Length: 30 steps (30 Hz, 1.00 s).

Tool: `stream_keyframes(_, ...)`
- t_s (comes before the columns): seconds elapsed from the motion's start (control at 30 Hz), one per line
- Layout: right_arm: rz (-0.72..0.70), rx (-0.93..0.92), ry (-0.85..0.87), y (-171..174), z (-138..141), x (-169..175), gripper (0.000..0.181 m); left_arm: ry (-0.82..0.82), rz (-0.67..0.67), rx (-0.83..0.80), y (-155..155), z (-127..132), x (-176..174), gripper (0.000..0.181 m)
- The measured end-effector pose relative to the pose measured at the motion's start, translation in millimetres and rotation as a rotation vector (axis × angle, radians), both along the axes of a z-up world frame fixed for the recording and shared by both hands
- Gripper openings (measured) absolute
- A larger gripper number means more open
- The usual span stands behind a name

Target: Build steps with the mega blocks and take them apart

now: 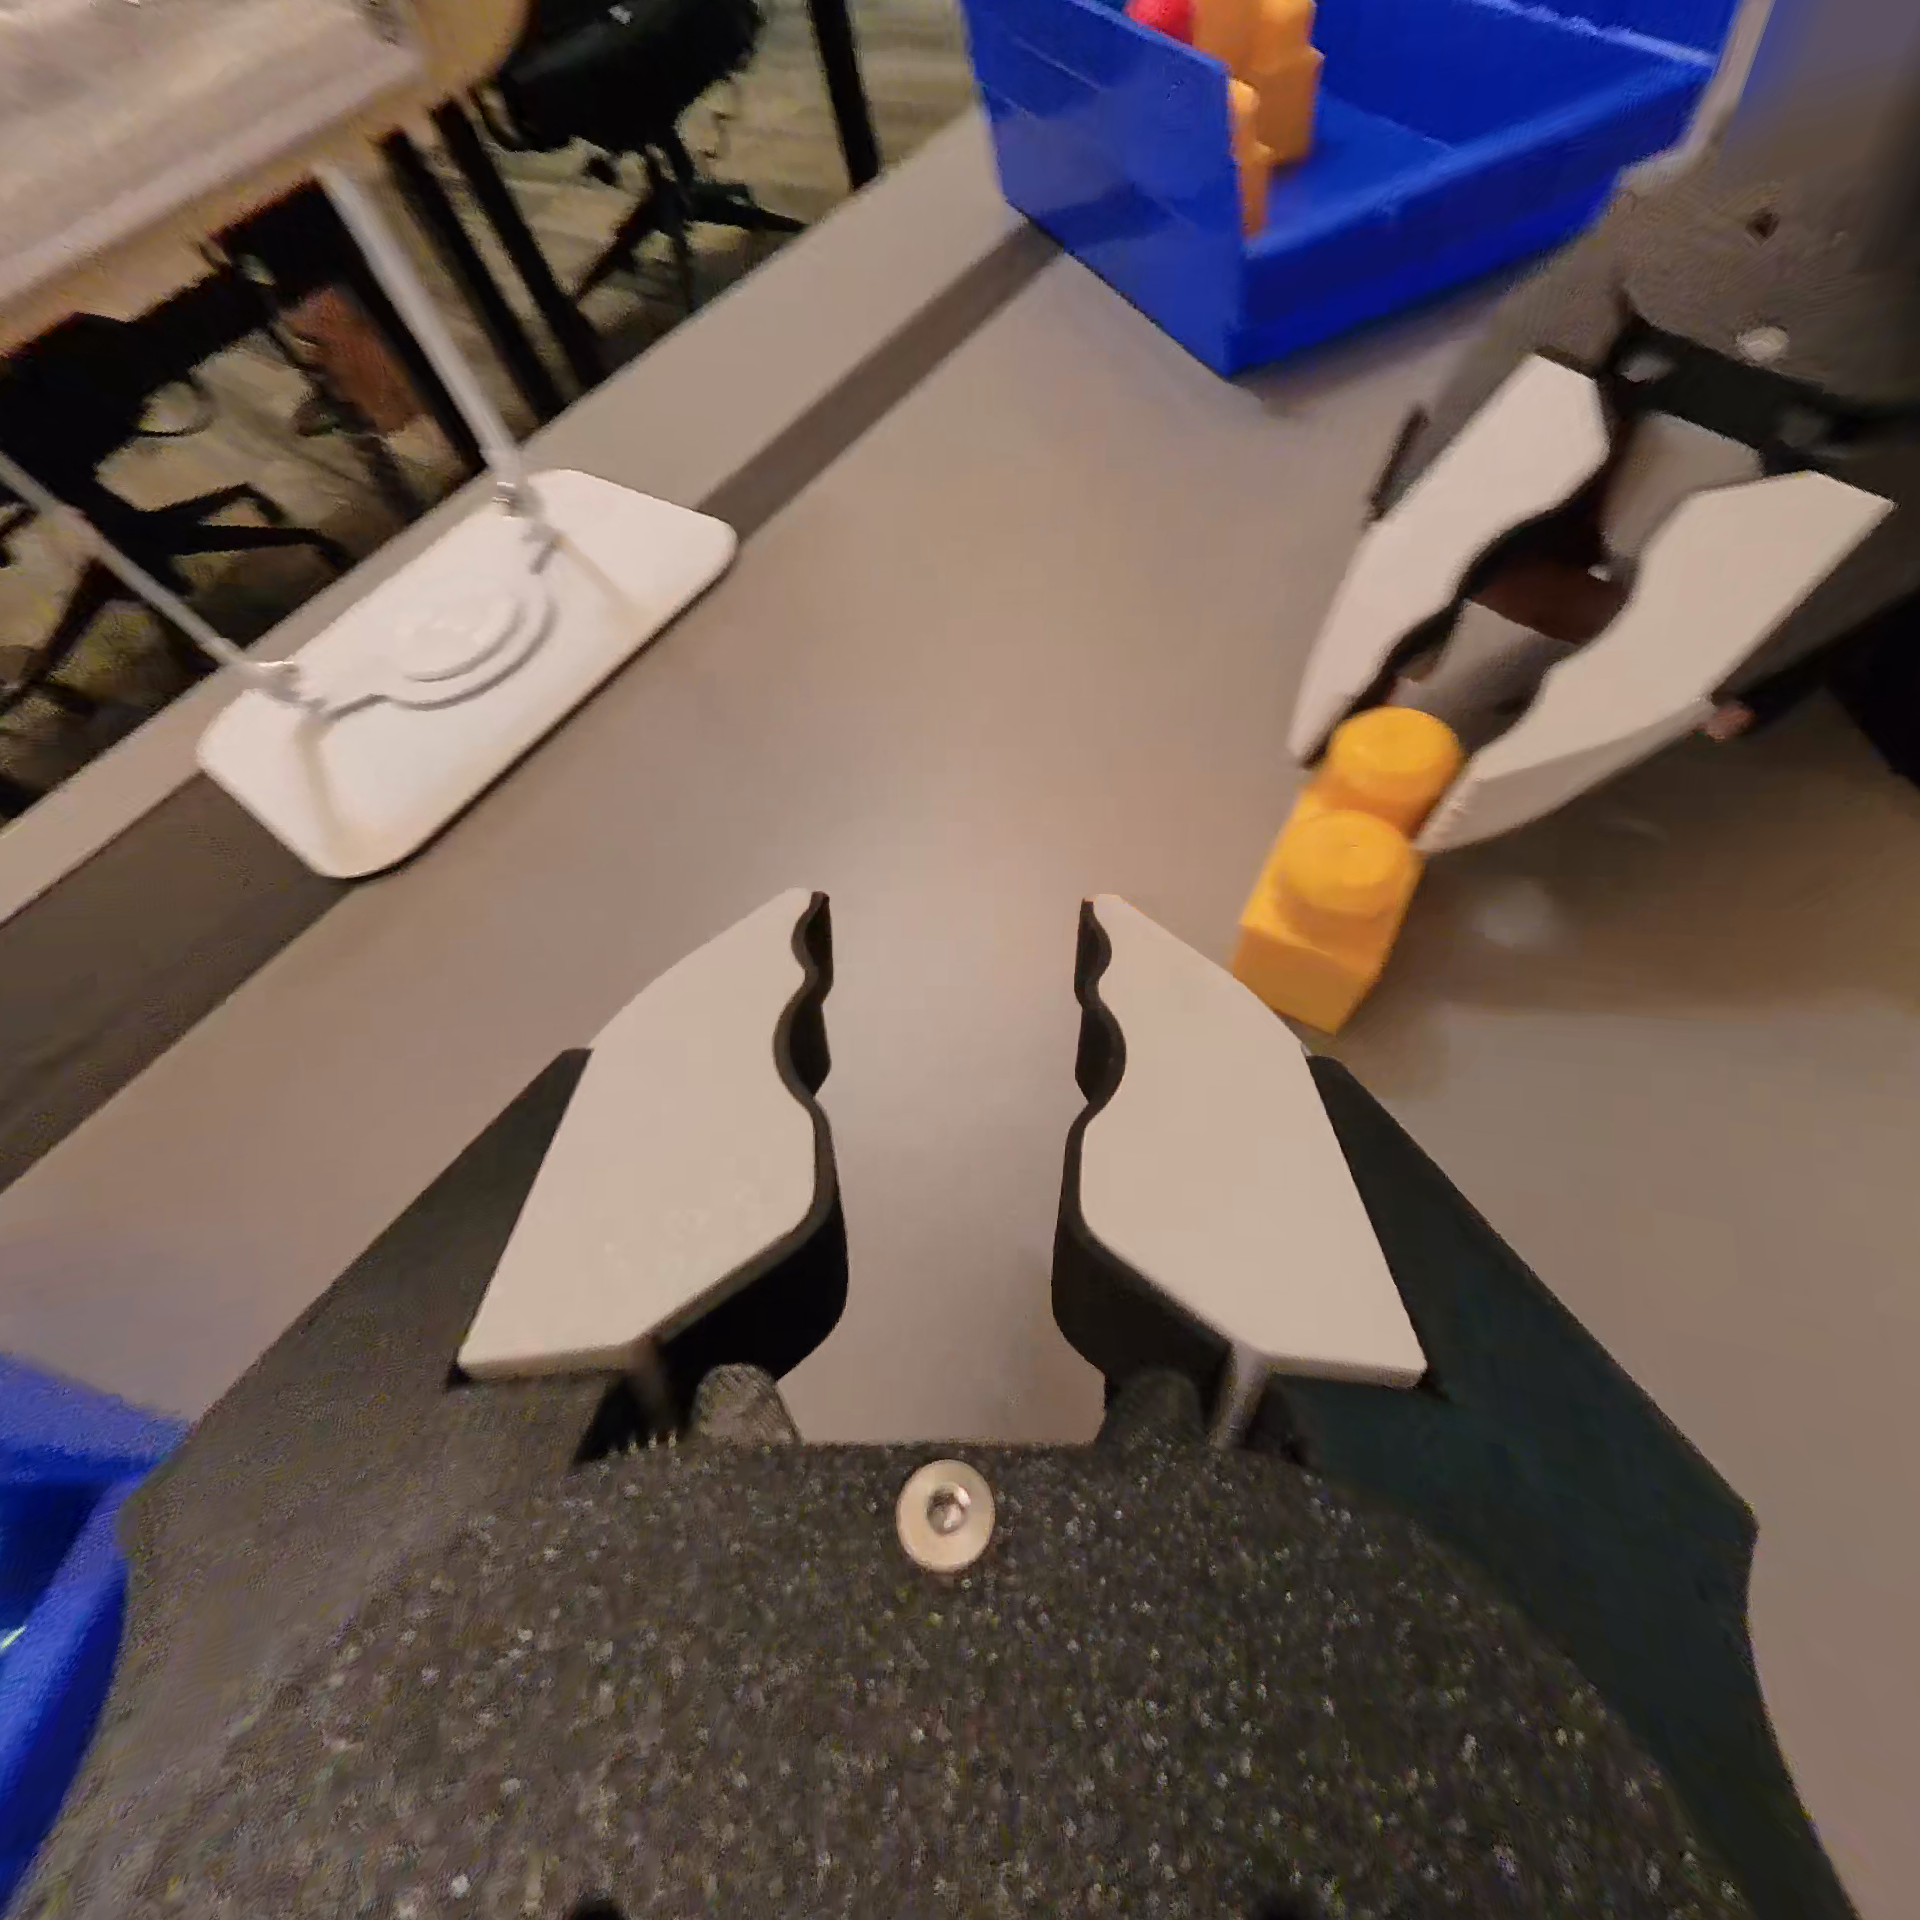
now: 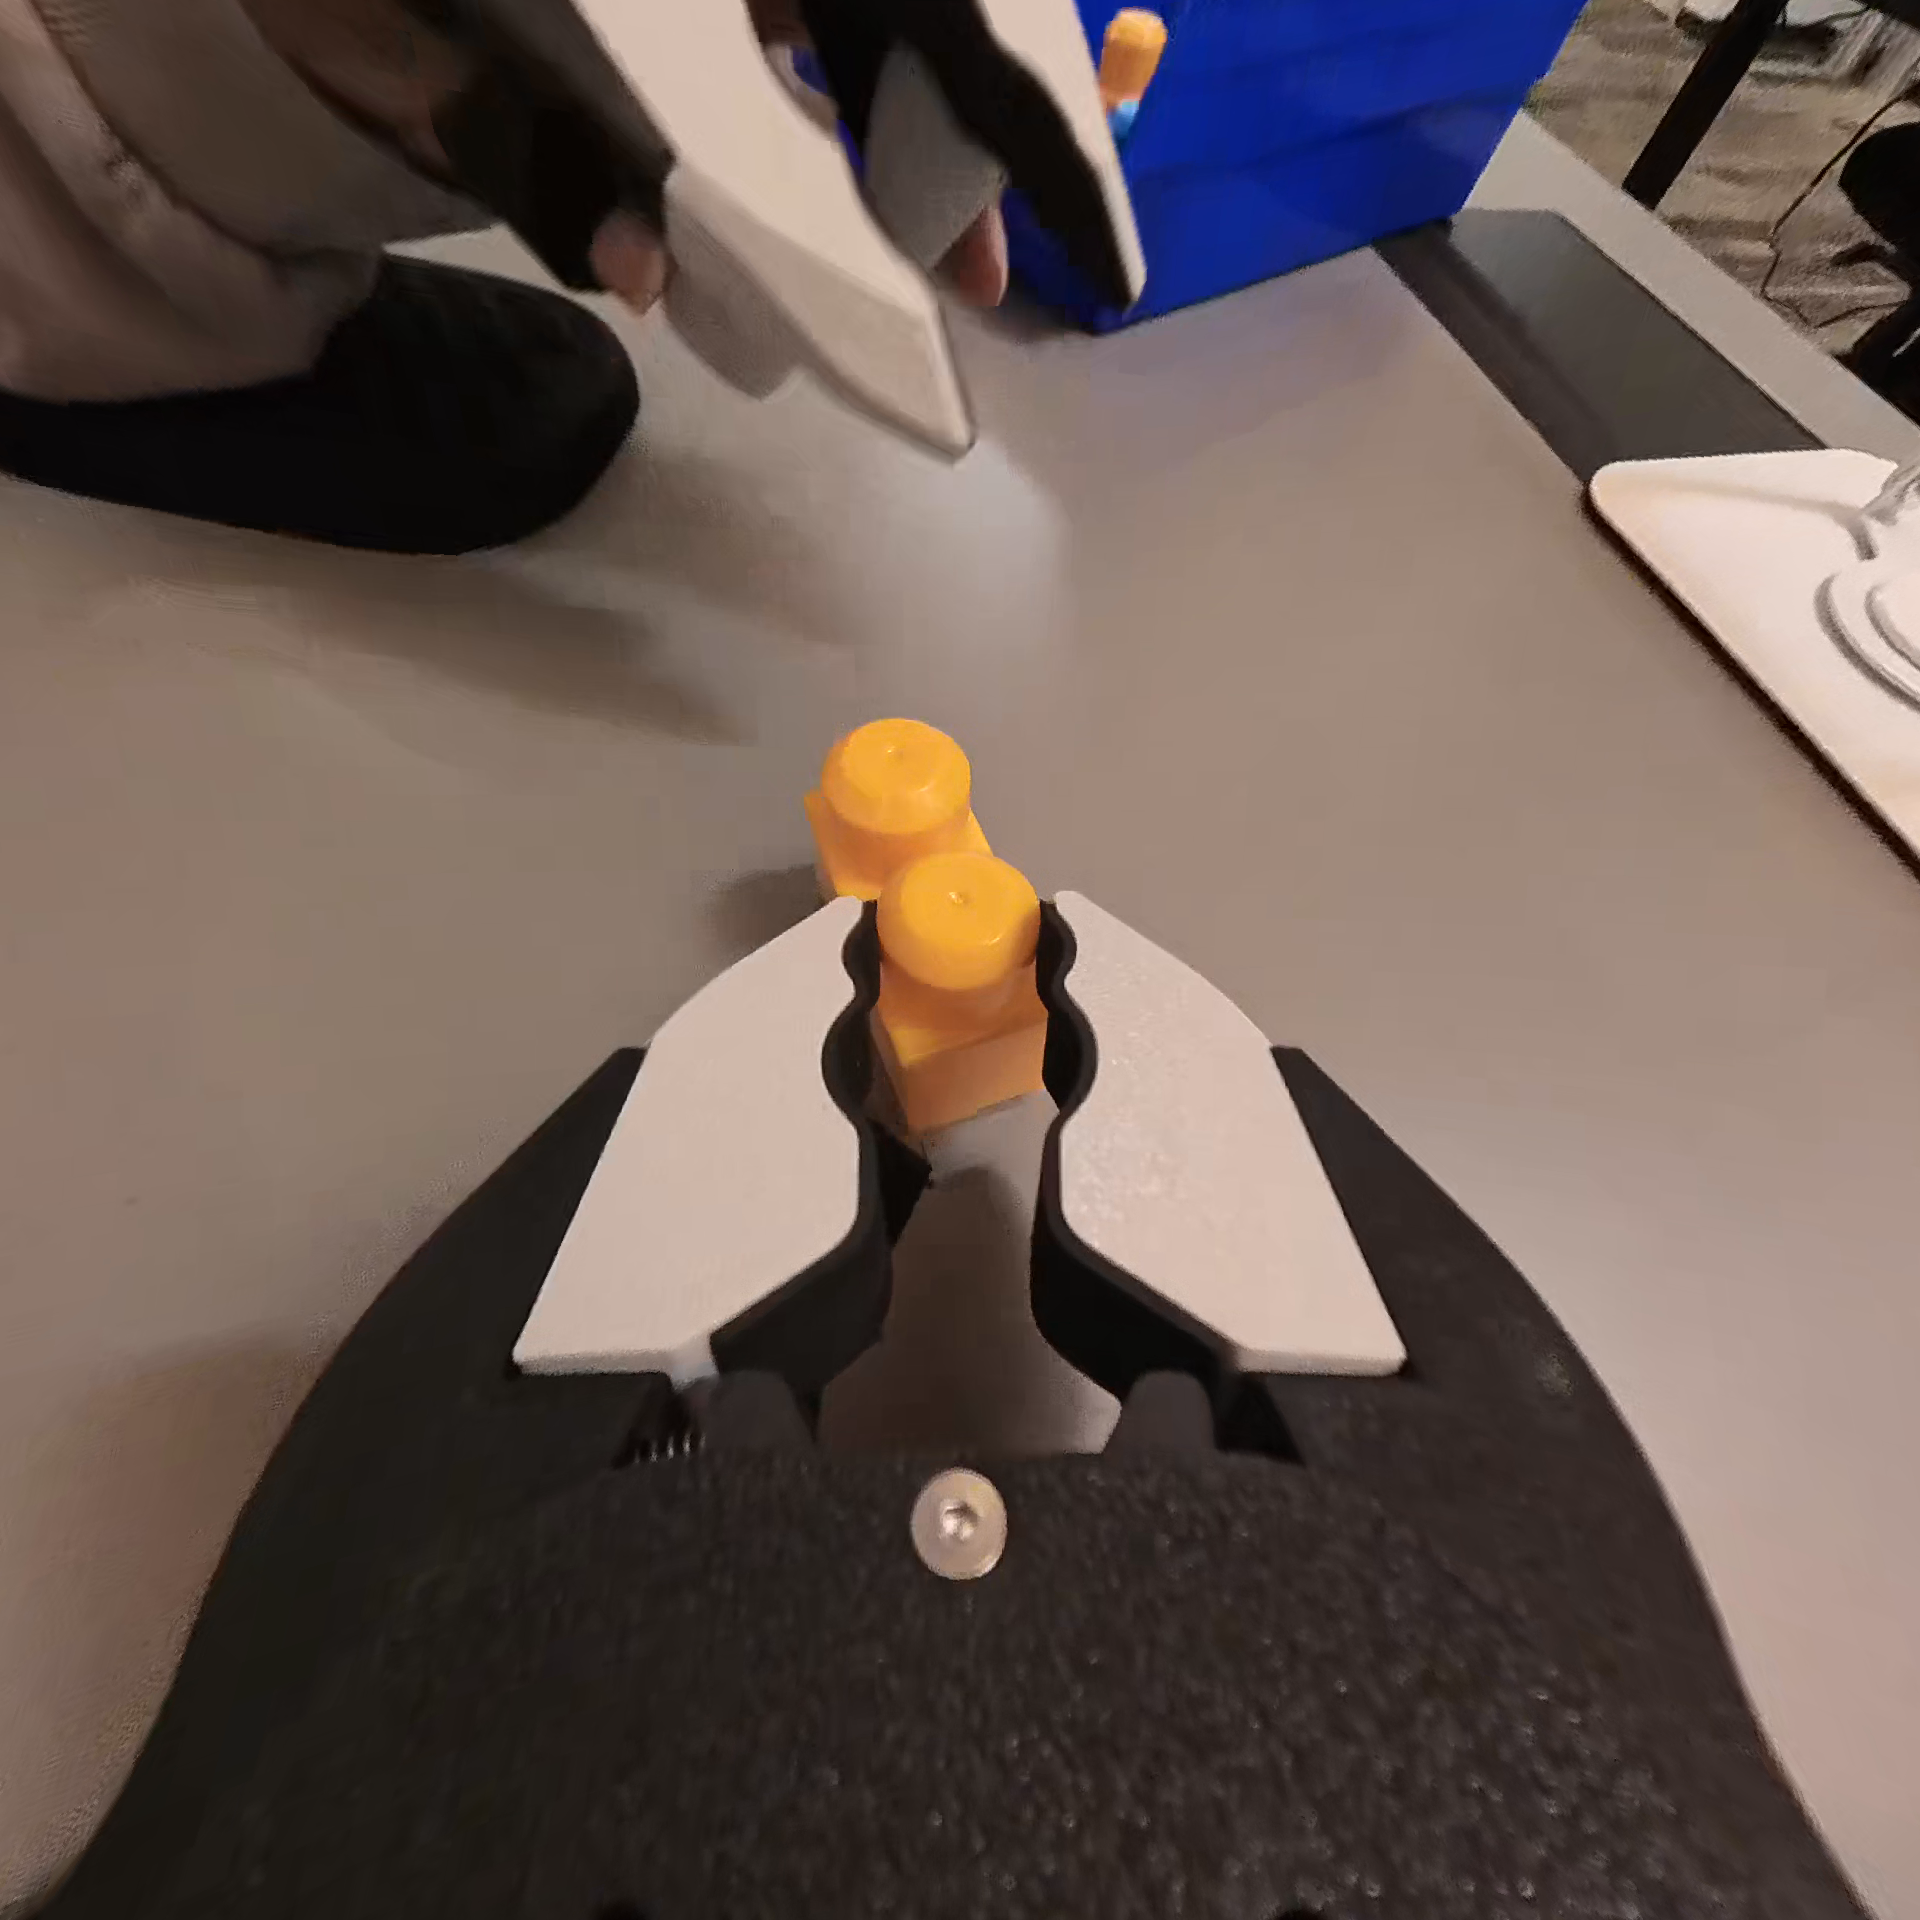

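A yellow two-stud mega block [image 2: 899,790] stands on the grey table [image 2: 1299,831]. My right gripper [image 2: 956,914] is shut on its near end, with both fingers pressed against the block's sides. In the left wrist view the same block [image 1: 1325,925] sits at the right, with the right gripper [image 1: 1382,753] closed around its far stud. My left gripper [image 1: 953,914] is open and empty, low over bare table to the left of the block. It also shows in the right wrist view [image 2: 1044,364], beyond the block.
A blue bin [image 1: 1340,281] holding orange blocks [image 1: 1262,94] and a red piece stands at the far side of the table. A white stand base [image 1: 468,665] lies at the left. Another blue bin [image 1: 52,1558] is at the near left. A person's dark sleeve [image 2: 312,416] rests on the table.
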State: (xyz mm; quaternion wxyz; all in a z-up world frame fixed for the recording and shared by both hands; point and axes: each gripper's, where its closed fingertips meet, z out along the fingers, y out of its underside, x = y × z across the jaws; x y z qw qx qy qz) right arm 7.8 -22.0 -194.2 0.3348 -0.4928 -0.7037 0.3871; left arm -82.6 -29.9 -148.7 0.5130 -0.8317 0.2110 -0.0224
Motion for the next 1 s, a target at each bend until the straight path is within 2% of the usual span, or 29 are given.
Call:
stream_keyframes(0.17,-0.023,0.004,-0.025,2,-1,4,0.029,-0.02,0.176,0.089,0,21,-58,0.046)
stream_keyframes(0.27,-0.025,-0.006,-0.039,3,-2,5,0.038,-0.015,0.3,0.121,-6,29,-100,0.045)
stream_keyframes(0.4,-0.03,-0.009,-0.068,4,-6,8,0.053,0.0,0.485,0.133,-21,33,-162,0.044)
stream_keyframes(0.6,-0.019,-0.038,-0.015,1,7,13,0.056,0.015,0.678,0.108,-49,28,-240,0.043)
stream_keyframes(0.77,-0.043,-0.017,-0.028,7,5,13,0.056,0.029,0.754,0.046,-62,19,-281,0.044)
stream_keyframes(1.0,-0.039,-0.011,-0.037,5,1,12,0.056,0.01,0.796,-0.149,-60,-14,-311,0.046)
